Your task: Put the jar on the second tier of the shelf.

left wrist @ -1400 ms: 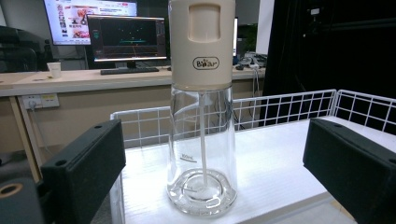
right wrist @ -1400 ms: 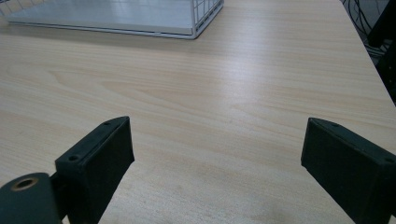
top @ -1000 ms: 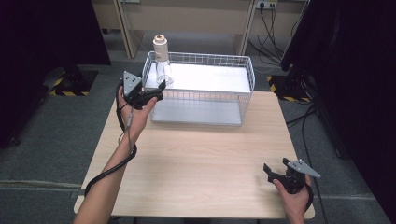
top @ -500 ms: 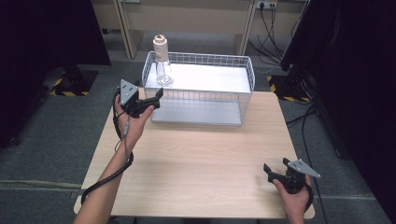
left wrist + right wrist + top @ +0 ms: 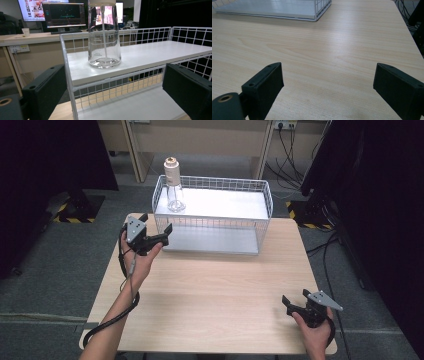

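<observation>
Setting: office-type lab or test room, fitted out for recording work at a single light wooden table [image 5: 210,285] on grey carpet flooring [image 5: 55,265]. Evidence: computer monitors [image 5: 63,15] lit on a long beige desk [image 5: 32,37], a wall socket [image 5: 283,124] with black cables [image 5: 287,145] trailing down, black curtains [image 5: 380,195] on both sides, and yellow-and-black hazard tape [image 5: 67,218] on the floor.

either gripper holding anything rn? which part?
Nothing held. Left gripper is open, short of the bottle on the rack's shelf; right gripper is open over bare table.
</observation>
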